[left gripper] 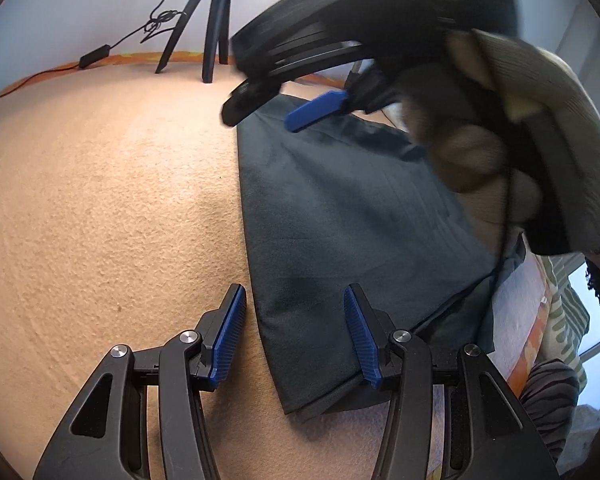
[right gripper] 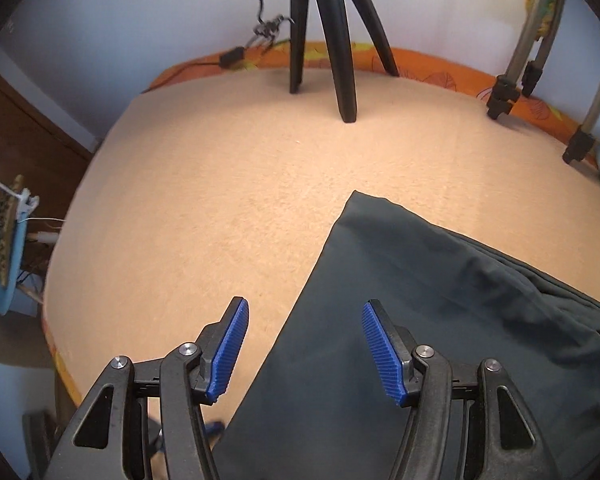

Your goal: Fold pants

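Note:
Dark grey pants (left gripper: 340, 216) lie folded flat on a peach blanket (left gripper: 100, 200). My left gripper (left gripper: 294, 300) is open above their near left edge, holding nothing. The right gripper, held by a gloved hand (left gripper: 512, 128), hovers over the far end of the pants in the left wrist view; one blue finger (left gripper: 316, 110) shows there. In the right wrist view my right gripper (right gripper: 306, 316) is open and empty above the left edge of the pants (right gripper: 420, 320), whose corner points away from me.
A black tripod (right gripper: 332, 40) stands at the far edge of the blanket (right gripper: 220, 200), with a cable and adapter (right gripper: 232, 56) beside it. A second, grey tripod (right gripper: 540, 60) stands at the far right. The bed edge drops off at left.

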Motion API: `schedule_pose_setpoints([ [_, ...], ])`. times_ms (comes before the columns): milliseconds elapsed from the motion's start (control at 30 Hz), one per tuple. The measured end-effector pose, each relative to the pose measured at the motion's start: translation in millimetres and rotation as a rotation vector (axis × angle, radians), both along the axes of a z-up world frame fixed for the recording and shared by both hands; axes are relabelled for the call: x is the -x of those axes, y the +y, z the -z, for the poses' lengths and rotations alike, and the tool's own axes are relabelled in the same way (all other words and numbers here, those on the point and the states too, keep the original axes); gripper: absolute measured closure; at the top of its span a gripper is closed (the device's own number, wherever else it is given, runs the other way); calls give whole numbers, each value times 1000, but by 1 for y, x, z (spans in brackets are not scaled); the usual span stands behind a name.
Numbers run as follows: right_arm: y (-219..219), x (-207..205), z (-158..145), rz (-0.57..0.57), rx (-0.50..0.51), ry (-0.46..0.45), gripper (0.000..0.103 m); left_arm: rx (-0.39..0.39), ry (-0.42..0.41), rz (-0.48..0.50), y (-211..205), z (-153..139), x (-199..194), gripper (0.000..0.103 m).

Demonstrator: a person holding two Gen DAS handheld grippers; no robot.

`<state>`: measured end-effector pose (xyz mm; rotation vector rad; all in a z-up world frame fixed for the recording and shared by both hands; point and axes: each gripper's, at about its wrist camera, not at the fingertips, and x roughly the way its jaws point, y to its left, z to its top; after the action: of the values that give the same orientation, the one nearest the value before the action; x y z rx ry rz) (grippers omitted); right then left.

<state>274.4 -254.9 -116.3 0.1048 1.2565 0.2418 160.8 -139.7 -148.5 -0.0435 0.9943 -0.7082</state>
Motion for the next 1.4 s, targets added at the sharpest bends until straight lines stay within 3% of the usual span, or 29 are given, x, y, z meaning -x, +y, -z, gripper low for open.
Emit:
schedule_pose_setpoints([
  [267,18,-14,23,-15,136,66,47,-5,-4,8,0,-1,-2,53],
  [367,18,-12,22,-17,174,57,62,-3,-4,-5,0,-2,-3,53],
  [467,8,-10,19,-2,144,59,80,-4,-2,-17,-1,-3,-5,53],
  [533,-3,-9,17,19,84,67,97,-3,2,-25,-2,-3,-8,53],
  [733,-33,7,-1,53,-37,24,103,21,34,-42,-7,-2,-11,46],
  [867,-56,15,-18,78,-114,-11,103,69,76,-49,-9,-1,-16,49],
  [900,-60,16,-20,82,-123,-17,103,94,96,-55,-7,-1,-18,68],
  [933,-63,15,-23,84,-129,-20,103,115,116,-61,-5,1,-19,79],
  [967,-65,14,-24,84,-131,-21,103,124,119,-73,-2,1,-20,89],
  [1000,-67,15,-25,80,-131,-23,103,131,109,-75,-1,0,-19,92],
  [1100,-58,14,-24,70,-117,-22,95,132,59,-47,-7,-10,-6,96],
  [1200,-54,10,-30,83,-59,-33,58,121,16,-8,-11,-22,7,96],
  [1333,-34,-2,-30,20,-10,-14,56,126,-2,6,-16,-27,6,96],
  [1400,-18,-6,-25,-27,26,16,49,133,-4,2,-22,-26,5,96],
])
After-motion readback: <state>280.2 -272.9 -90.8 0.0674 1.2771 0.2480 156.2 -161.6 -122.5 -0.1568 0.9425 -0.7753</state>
